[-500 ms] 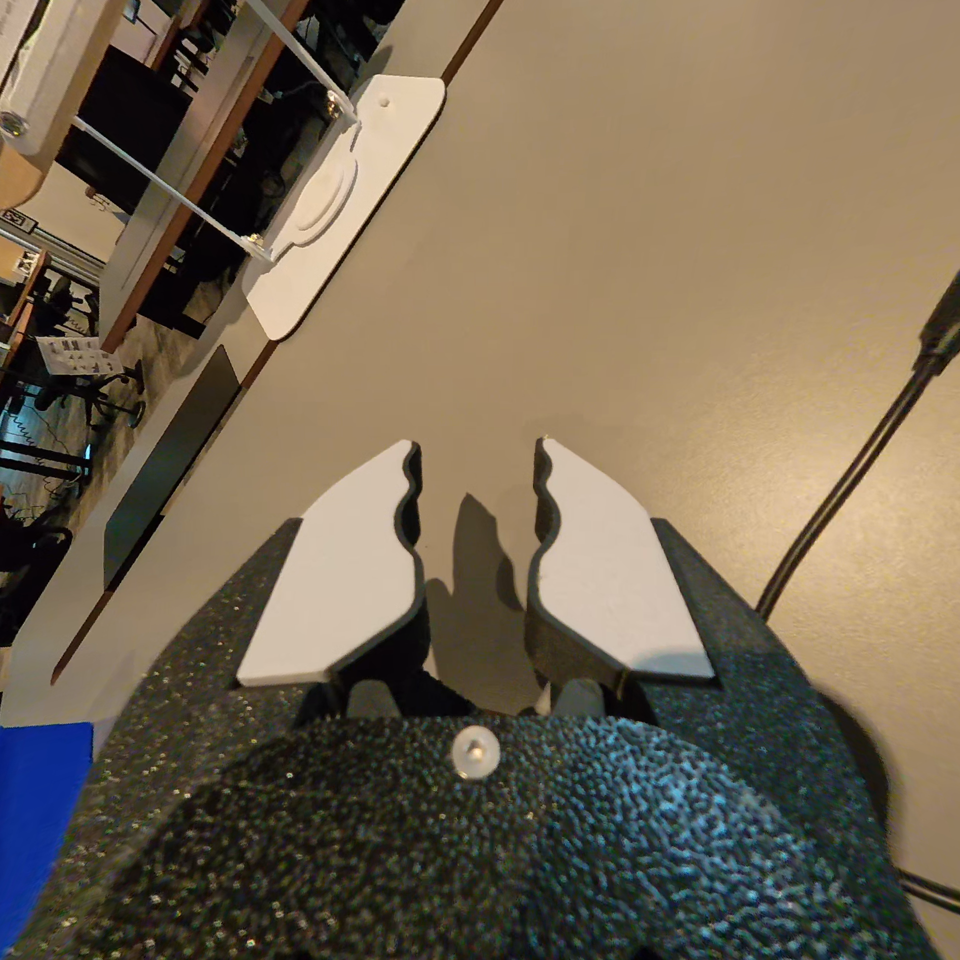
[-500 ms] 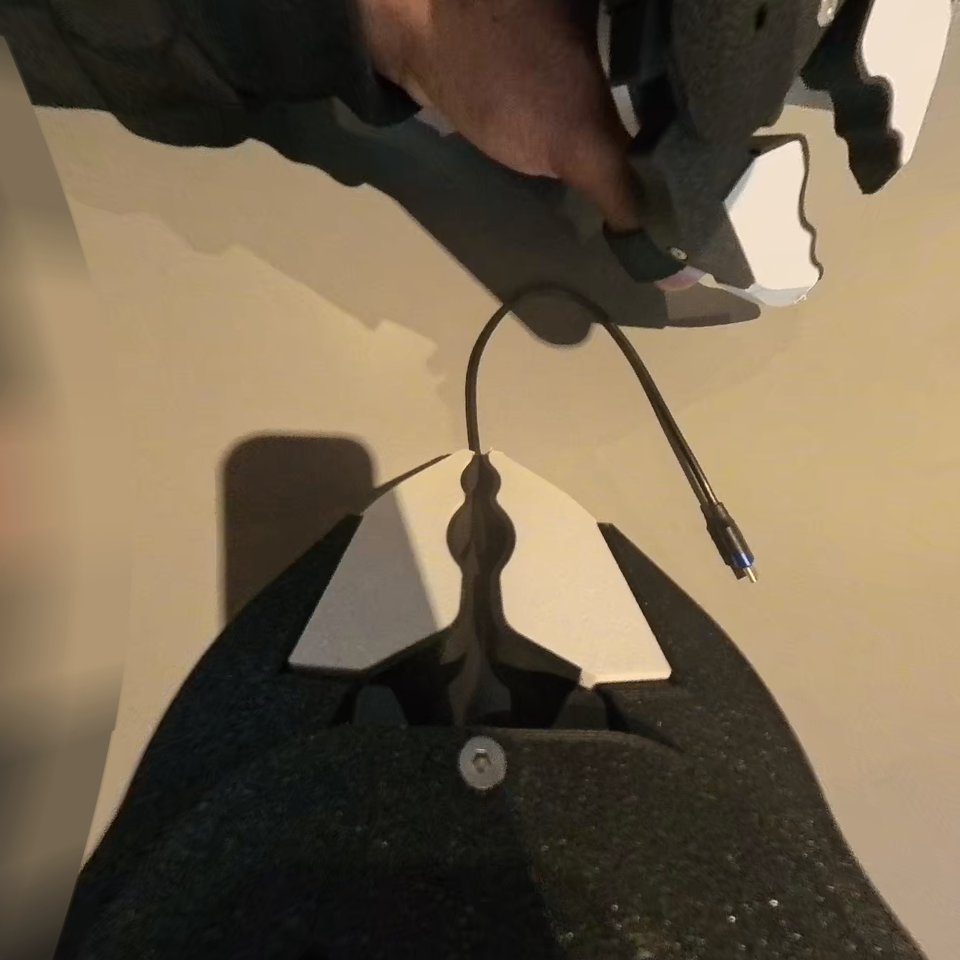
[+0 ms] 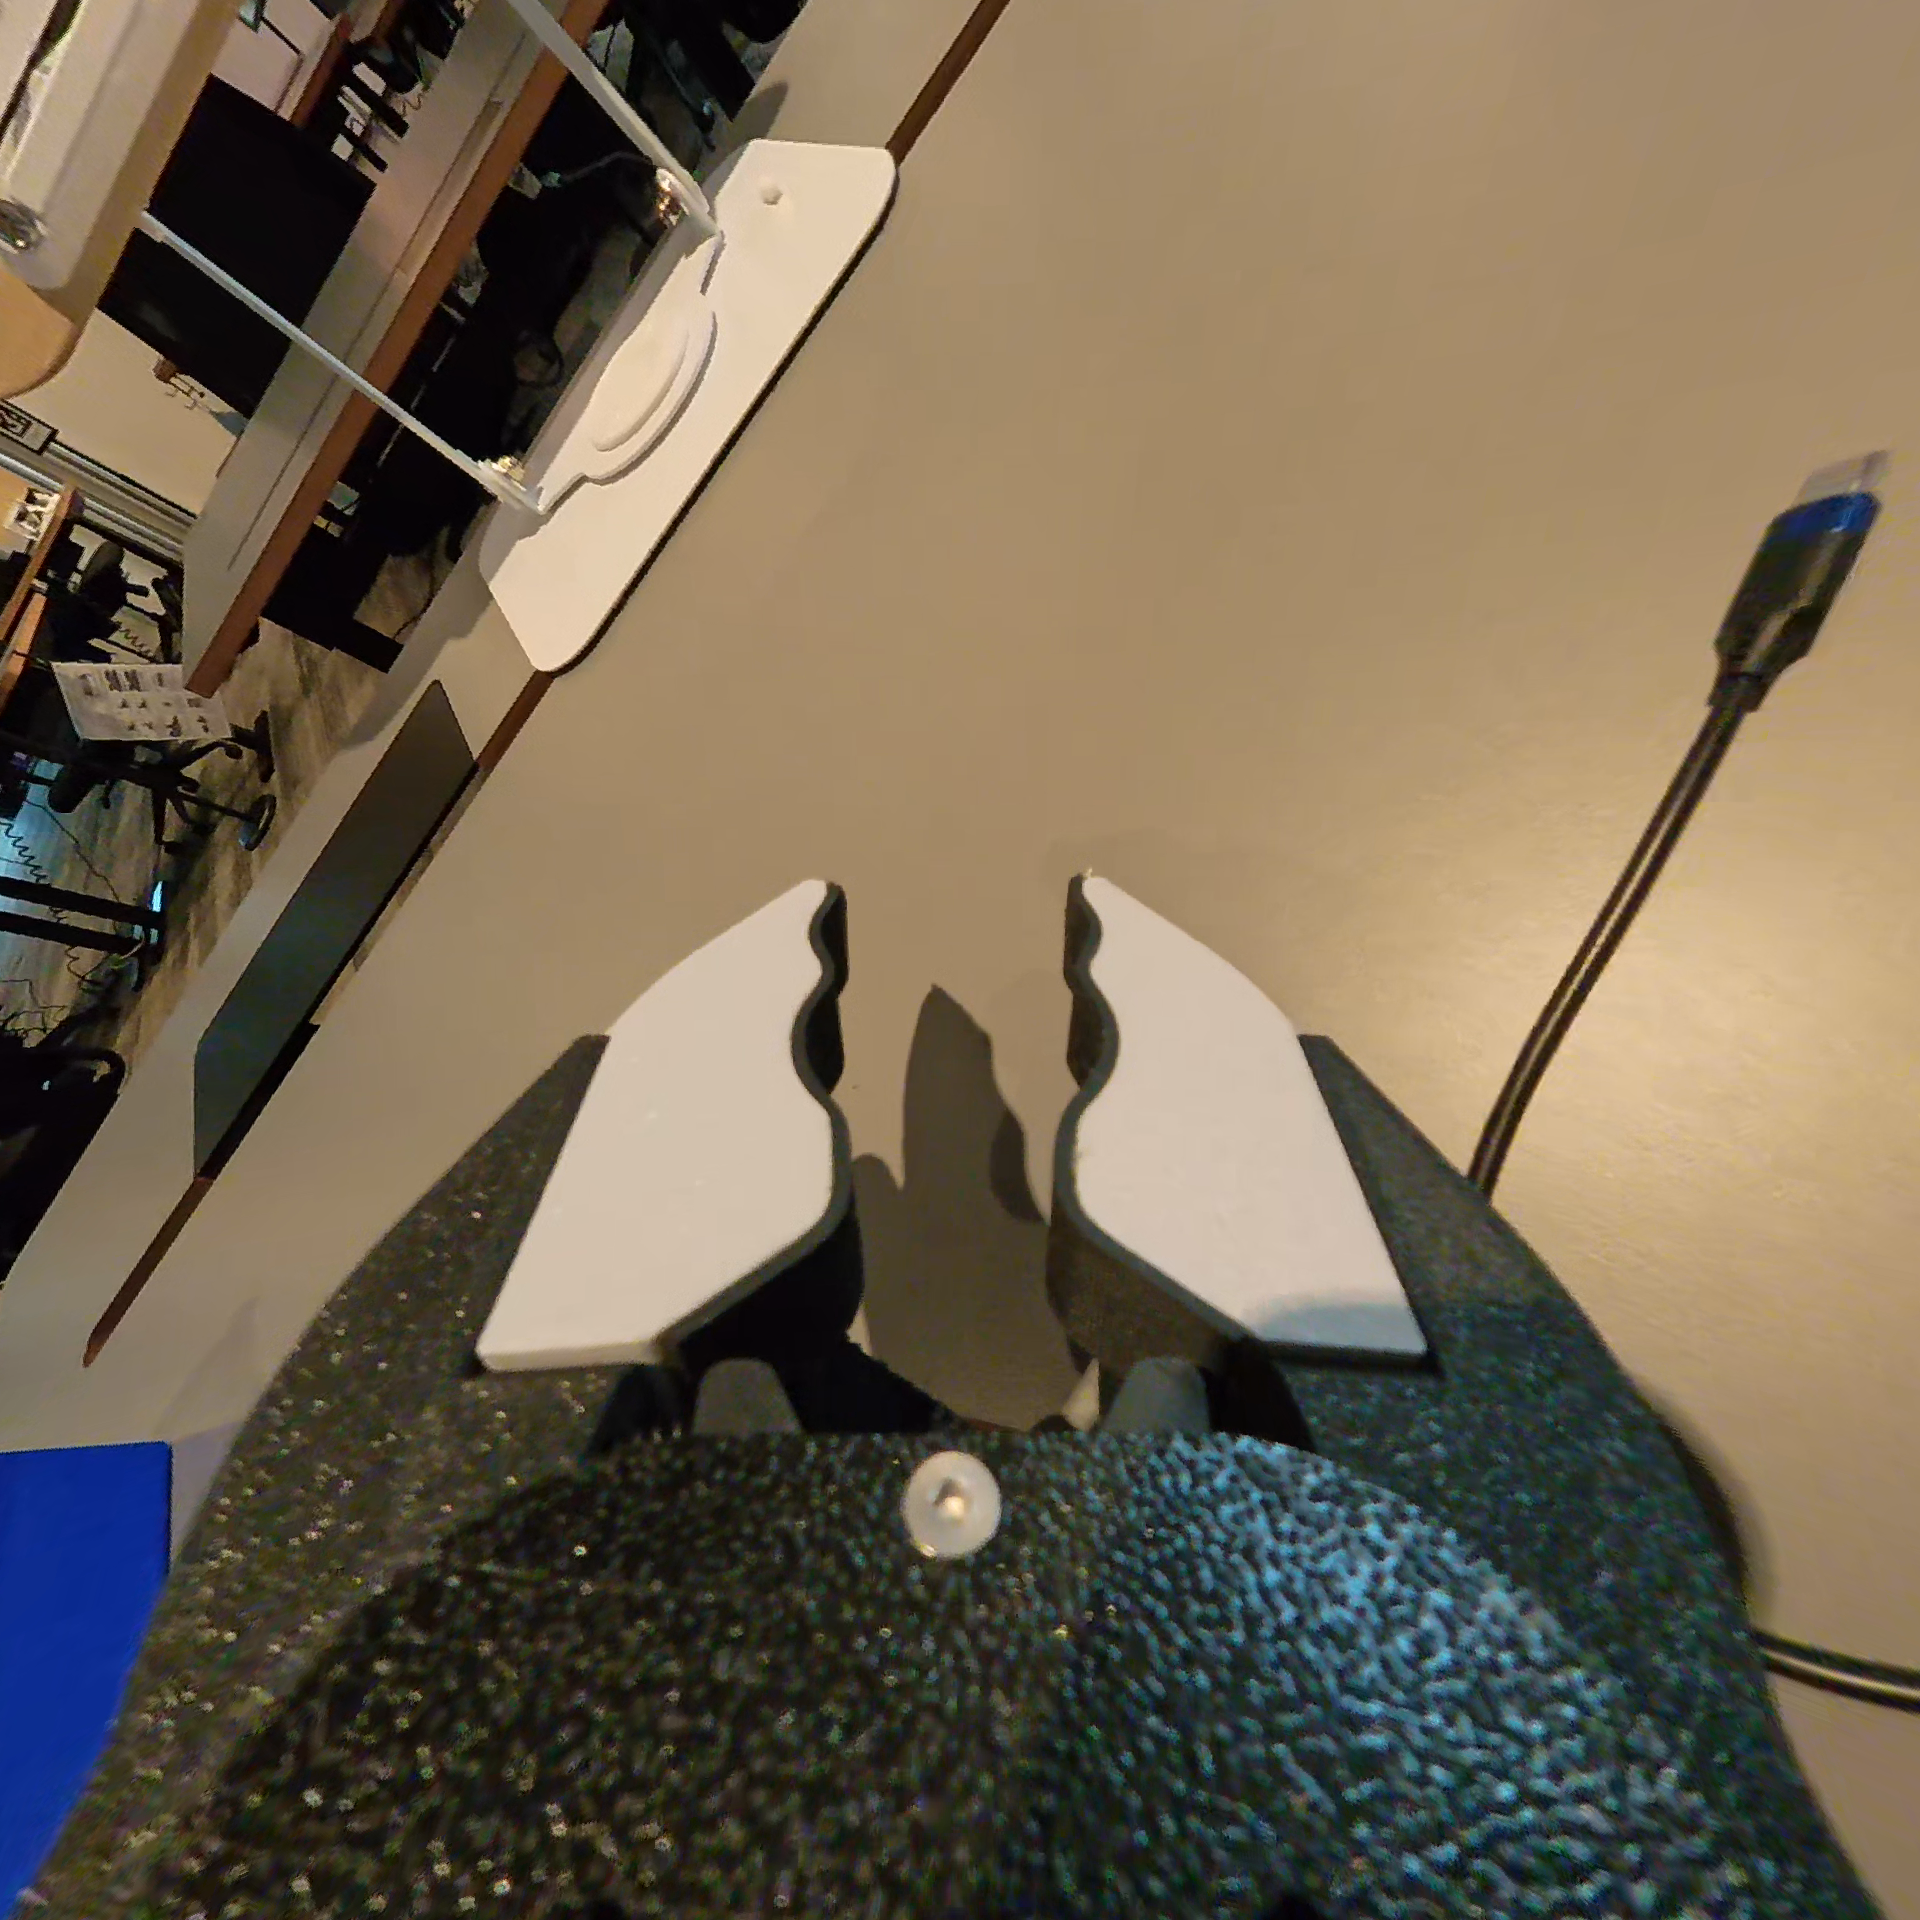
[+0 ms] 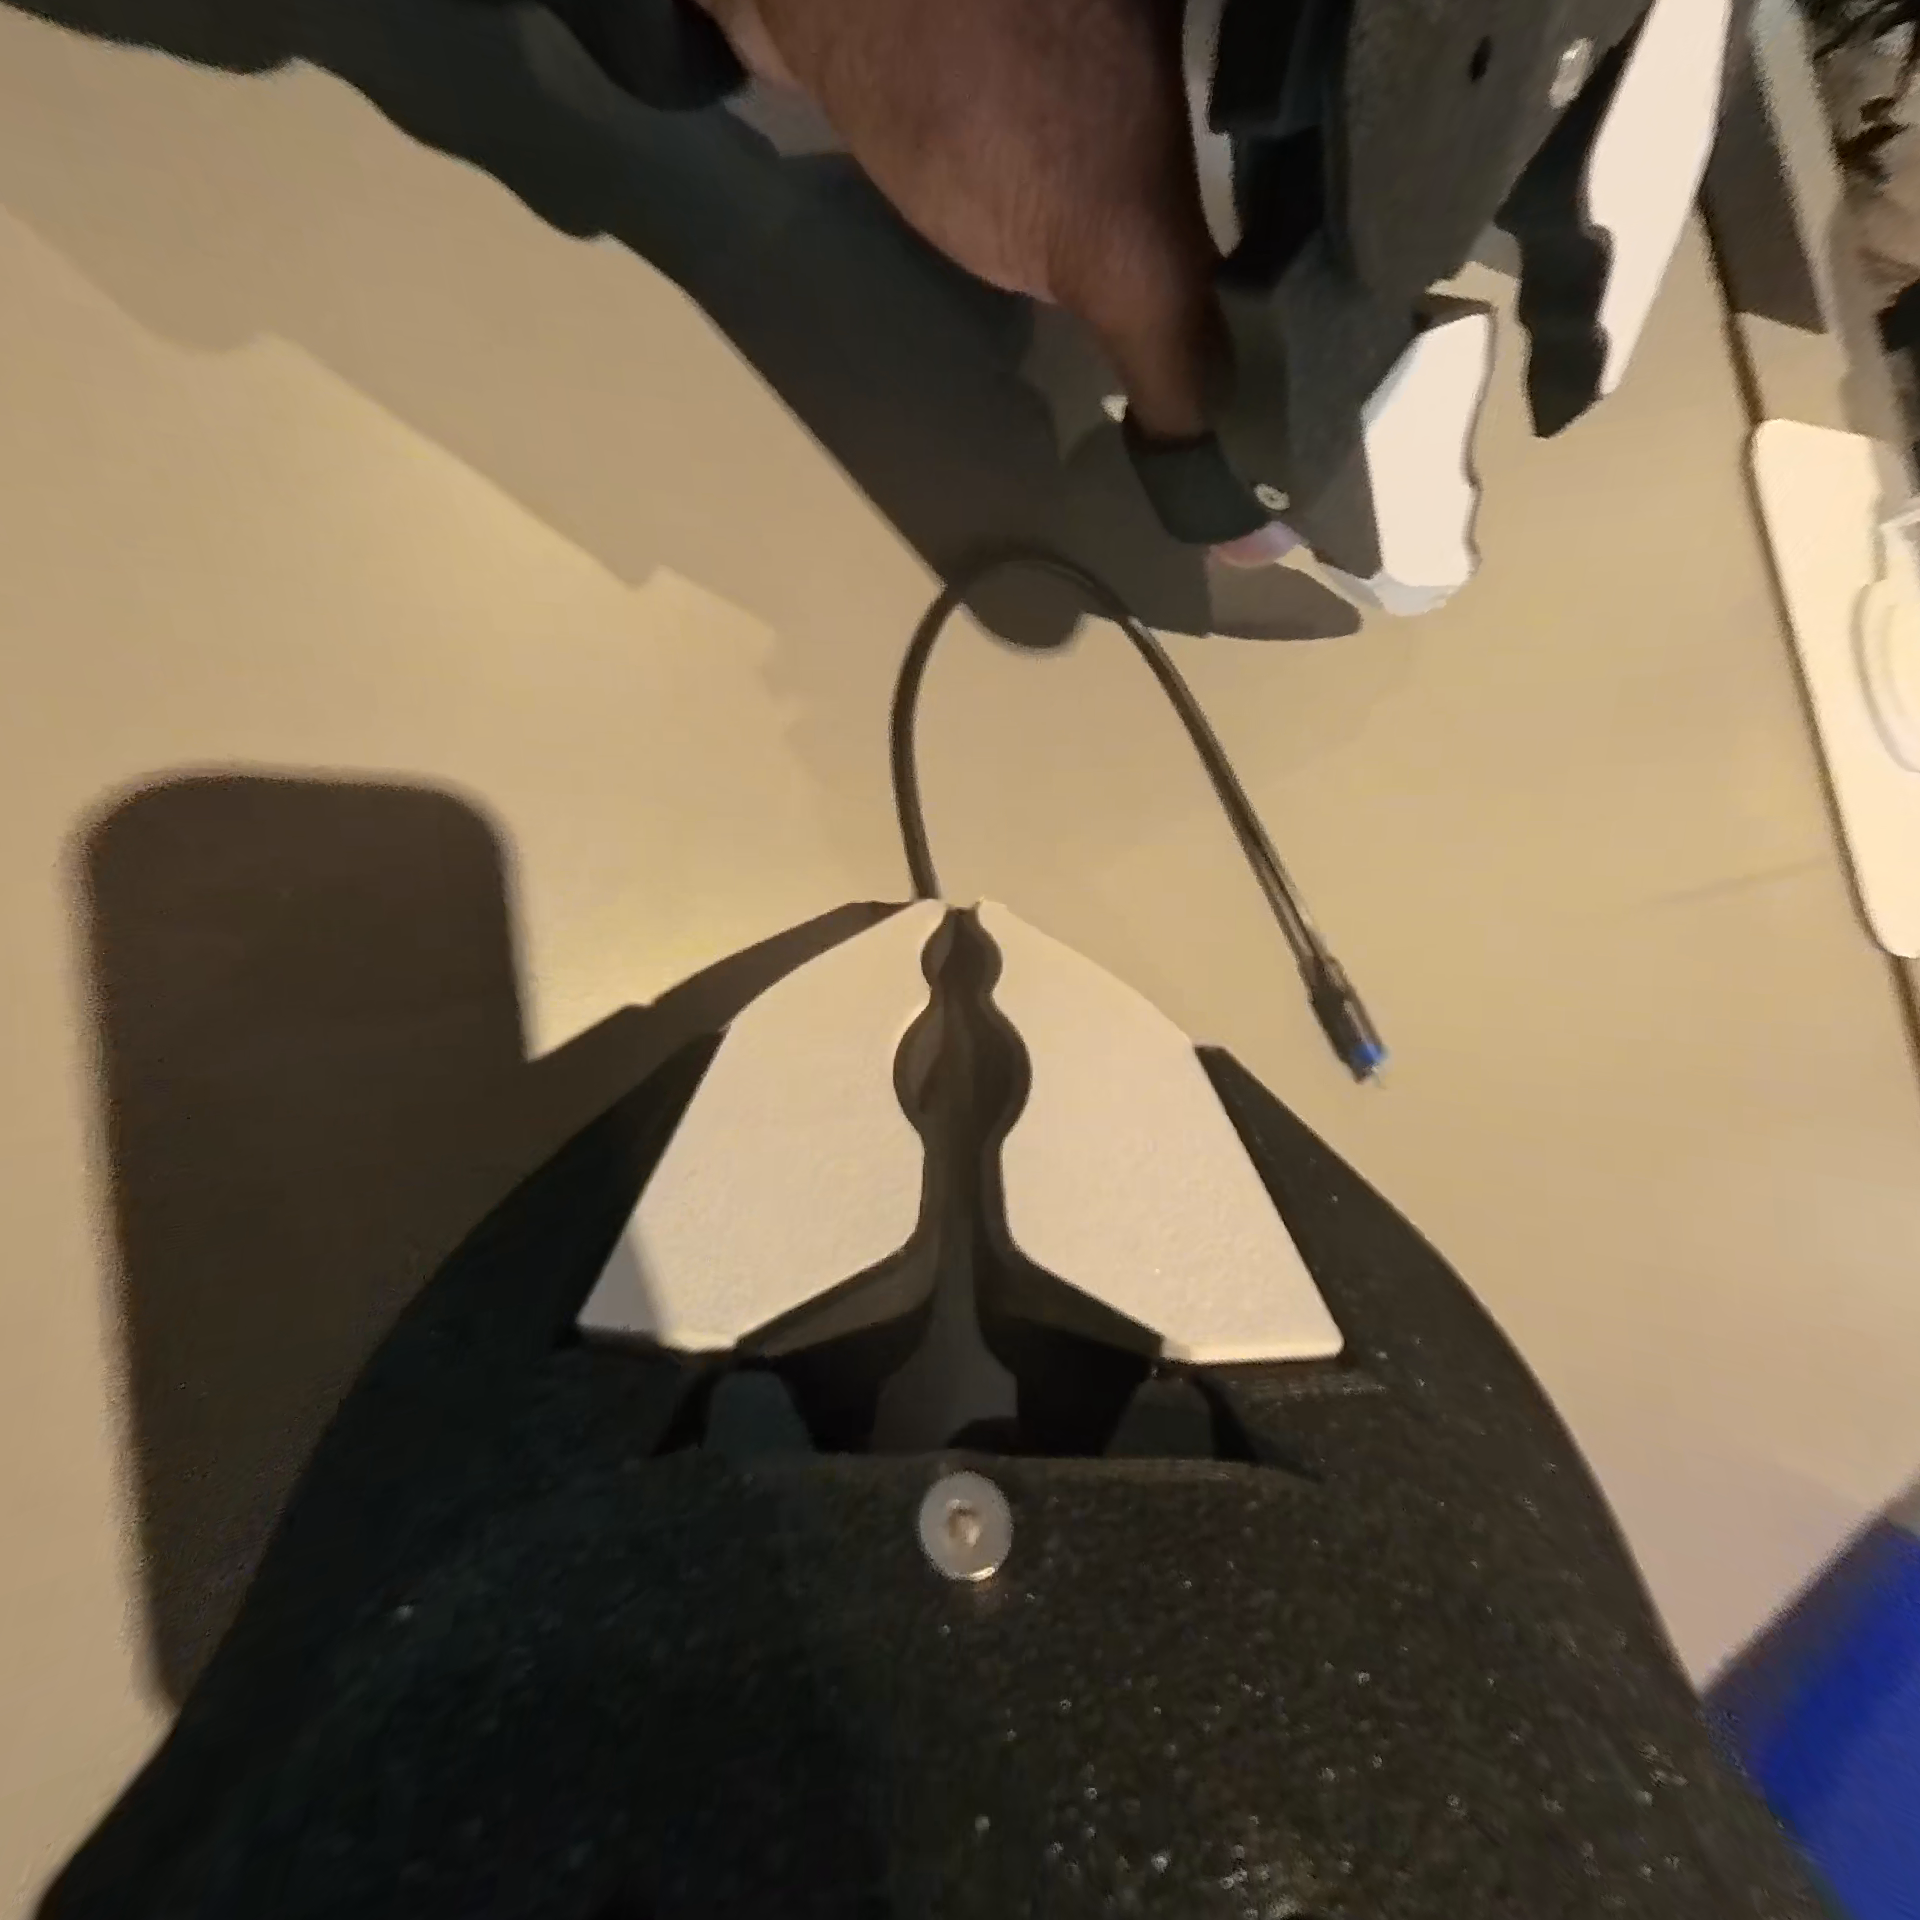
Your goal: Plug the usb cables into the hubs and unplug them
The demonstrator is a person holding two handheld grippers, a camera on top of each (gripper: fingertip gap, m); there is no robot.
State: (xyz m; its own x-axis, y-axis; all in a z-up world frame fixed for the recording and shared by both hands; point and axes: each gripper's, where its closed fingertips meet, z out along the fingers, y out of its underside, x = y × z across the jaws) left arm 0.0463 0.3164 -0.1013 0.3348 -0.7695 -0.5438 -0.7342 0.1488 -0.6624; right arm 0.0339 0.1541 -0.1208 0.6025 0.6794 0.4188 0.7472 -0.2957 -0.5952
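- Left wrist view: the left gripper (image 3: 951, 940), black speckled body with white plastic fingers (image 3: 686, 1143), had its jaws apart with nothing between them, just hanging over the plain beige table (image 3: 1299, 468).
- At the right edge of the frame was the thin black USB cable (image 3: 1590, 966), with its blue-tipped metal plug (image 3: 1797, 571) pointing toward the upper right. It sat clear of the fingers, so my guess is the left one was waiting to take that plug.
- A white flat plate with a round raised bit (image 3: 665, 416) sat in the upper left at the table edge.
- Right wrist view: the right gripper (image 4: 951, 909) was clamped tight on the cable (image 4: 1039, 623) right at its tips, and the cable arched up from there and came down to the plug at centre right.
- A person's hand (image 4: 997, 166) held the other gripper along the top.
- I couldn't see any hub, so nothing was plugged in yet.
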